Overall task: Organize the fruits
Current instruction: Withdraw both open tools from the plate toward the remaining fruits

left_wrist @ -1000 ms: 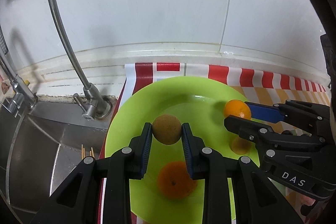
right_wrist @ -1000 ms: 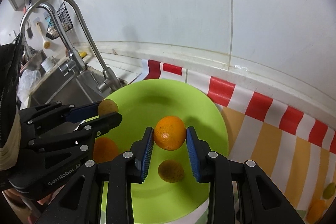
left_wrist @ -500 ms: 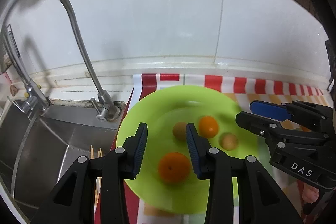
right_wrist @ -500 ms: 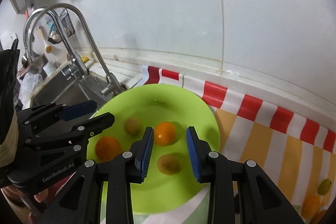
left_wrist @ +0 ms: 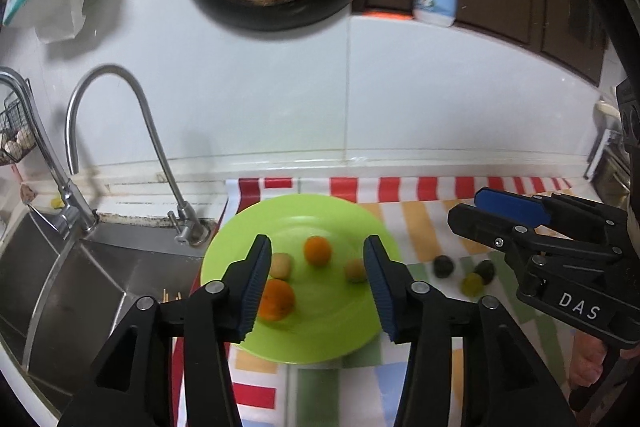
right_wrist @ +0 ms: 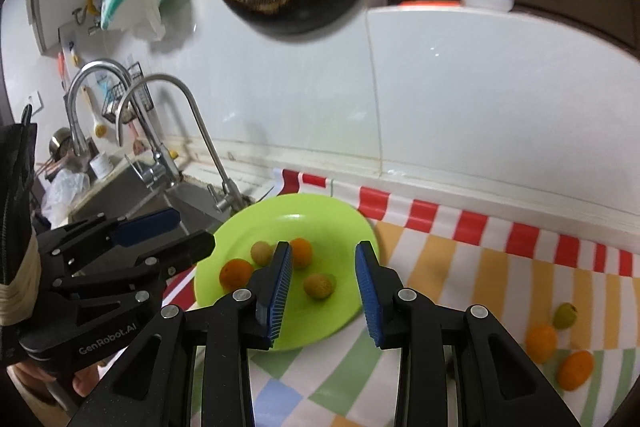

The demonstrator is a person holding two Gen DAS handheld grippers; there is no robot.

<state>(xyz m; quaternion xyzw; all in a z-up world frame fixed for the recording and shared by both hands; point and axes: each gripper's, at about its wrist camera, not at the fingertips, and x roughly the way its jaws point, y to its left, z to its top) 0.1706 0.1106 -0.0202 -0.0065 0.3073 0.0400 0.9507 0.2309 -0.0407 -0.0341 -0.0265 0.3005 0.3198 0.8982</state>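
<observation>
Striped cloth, red, orange and green on white, covers the counter to the right of a steel sink with its tap. On the cloth's left end sits a green plate, the one container in use. It holds four fruits: a big orange near the left, a small orange toward the far side, a tan fruit on the left and another tan fruit on the right, all apart from one another.

More fruit lies loose on the cloth to the right of the plate: two dark ones with a yellow-green one close by, and further right two oranges beside a green fruit.

The left hand-held gripper hangs above the plate with its jaws opening and nothing between them. The right hand-held gripper also hangs above the plate, its pads spread and bare.

The placing step looks done for this pair of fruits, and roughly half the fruit seems gathered. Next, I judge, each gripper must swing right to the loose fruit, come down over one piece and close on its middle, gently, since round fruit rolls off easily.
</observation>
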